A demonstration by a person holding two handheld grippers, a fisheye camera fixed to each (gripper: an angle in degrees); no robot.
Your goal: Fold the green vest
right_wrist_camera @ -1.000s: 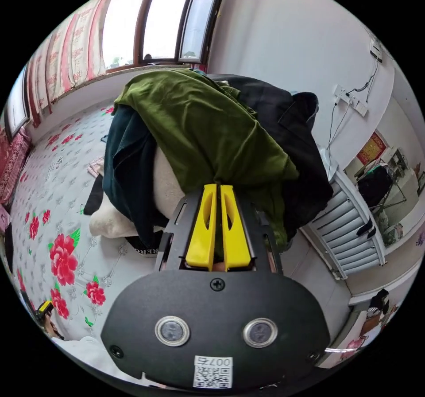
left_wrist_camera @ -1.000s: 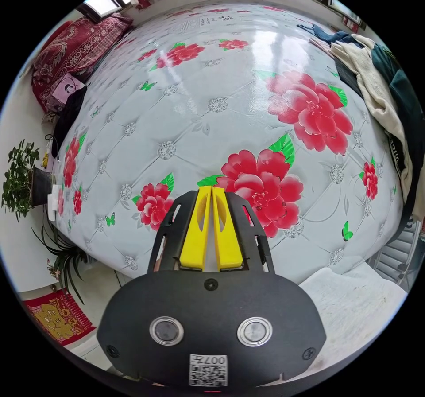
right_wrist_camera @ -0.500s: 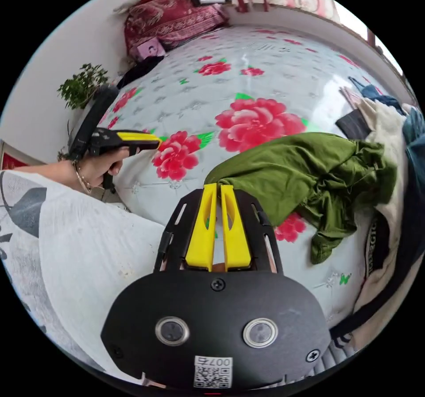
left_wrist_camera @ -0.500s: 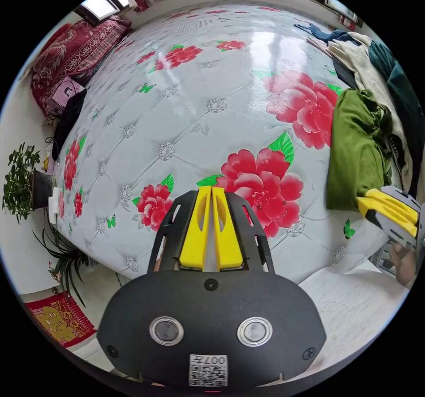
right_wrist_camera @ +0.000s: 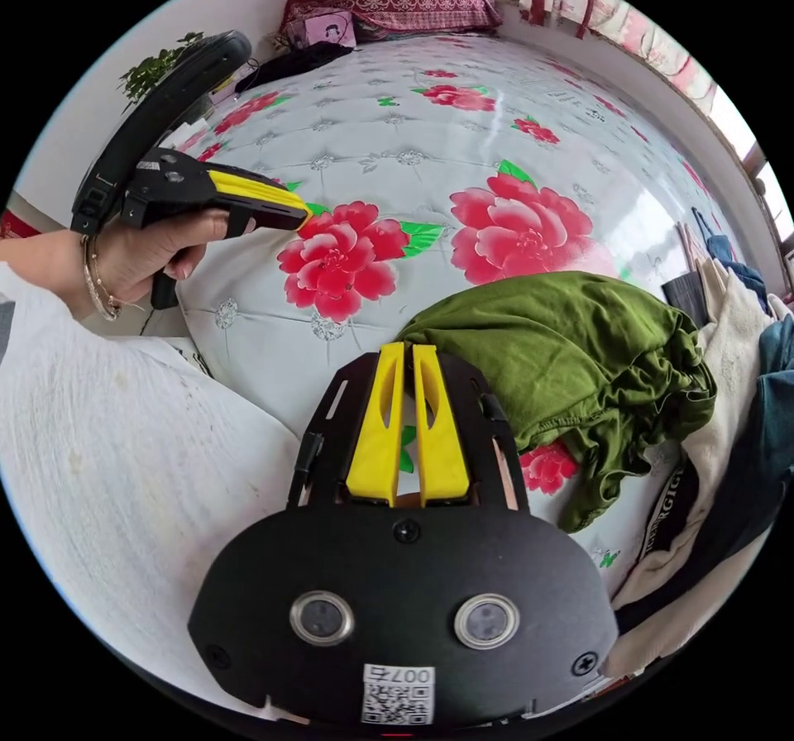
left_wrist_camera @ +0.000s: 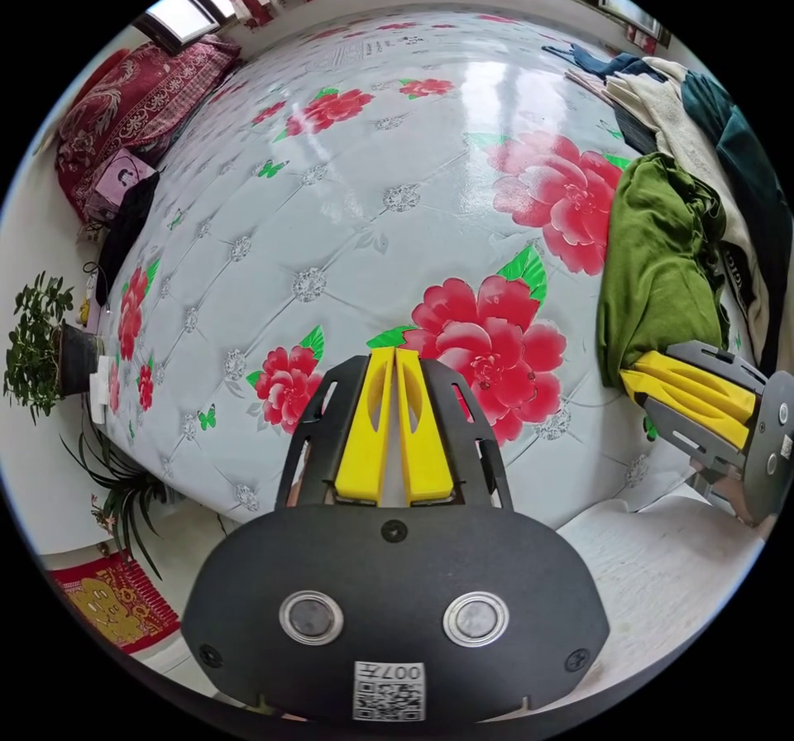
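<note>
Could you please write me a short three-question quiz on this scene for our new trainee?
1. True or false: the green vest lies crumpled on the flowered bed cover.
2. Which gripper pinches the vest's edge? A: left gripper; B: right gripper.
3. Fill in: in the left gripper view, the pile of other clothes lies on the far side of the vest from the big red ____.

Key
1. True.
2. B; the left gripper's jaws are closed on nothing above the cover.
3. Flower.

Flowered bed cover [left_wrist_camera: 397, 154], clothes pile [right_wrist_camera: 744, 377], potted plant [left_wrist_camera: 37, 344]
</note>
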